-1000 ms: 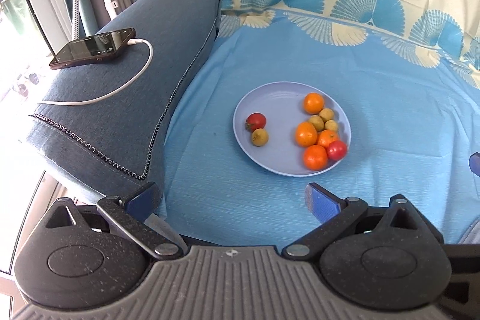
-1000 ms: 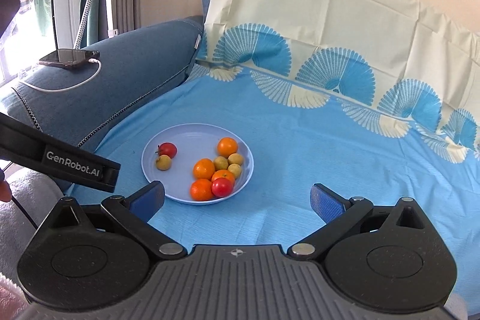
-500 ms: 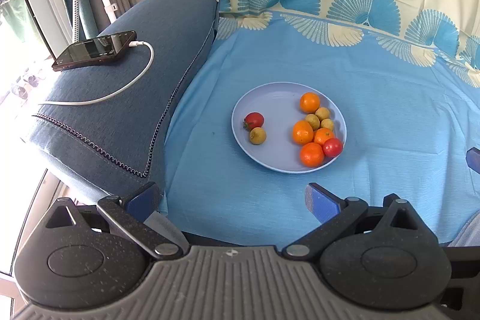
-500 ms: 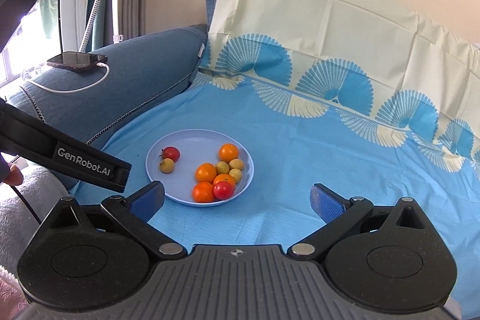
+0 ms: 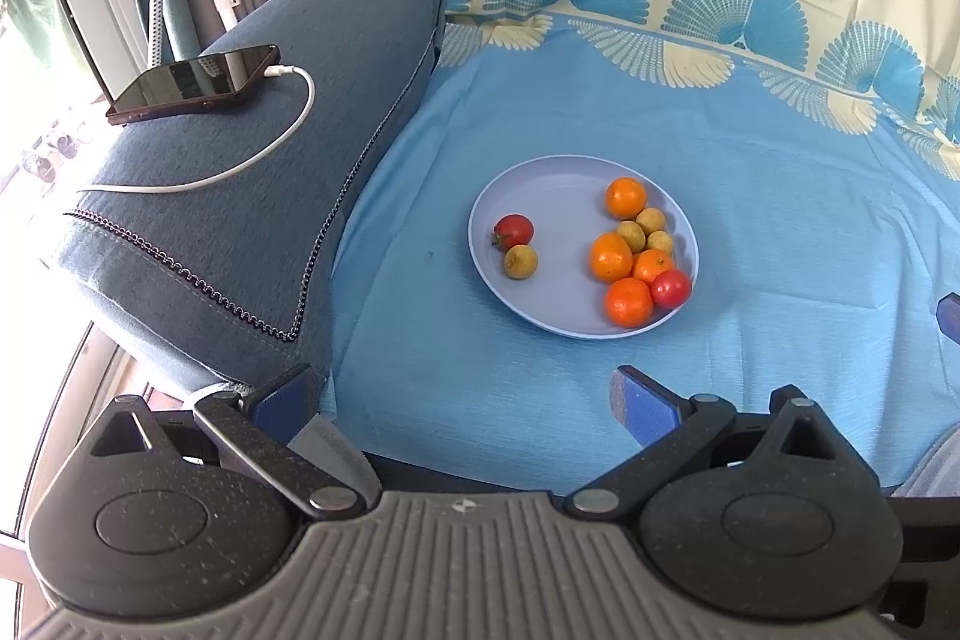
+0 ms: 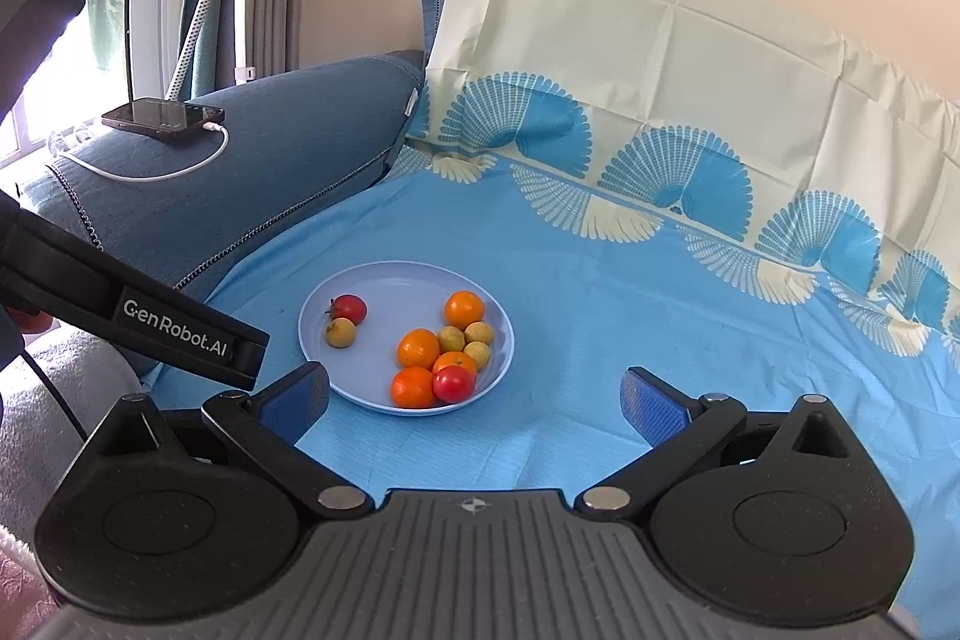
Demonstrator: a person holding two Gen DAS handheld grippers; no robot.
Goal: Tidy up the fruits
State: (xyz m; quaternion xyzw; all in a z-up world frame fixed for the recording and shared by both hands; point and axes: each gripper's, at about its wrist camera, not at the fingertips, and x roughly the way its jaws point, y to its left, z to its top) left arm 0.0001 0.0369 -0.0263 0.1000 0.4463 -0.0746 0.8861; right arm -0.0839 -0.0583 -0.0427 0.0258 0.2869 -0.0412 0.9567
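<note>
Since a second ago both views have drawn back a little from the plate (image 5: 528,316), while the fruits on it lie just as they did. Left gripper (image 5: 462,394) and right gripper (image 6: 474,403) hang short of the plate, jaws spread and holding nothing. Every fruit is on the plate: a red one (image 5: 514,230) beside a yellow one (image 5: 520,261) at one side, the oranges (image 5: 611,256), small yellow fruits and another red one bunched at the other. The kinds are mixed, so sorting could be partway or done.

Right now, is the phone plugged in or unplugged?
Plugged in. A white cable enters the end of the phone lying on the sofa arm. Whether it is charging, cannot tell: the screen is dark.
</note>
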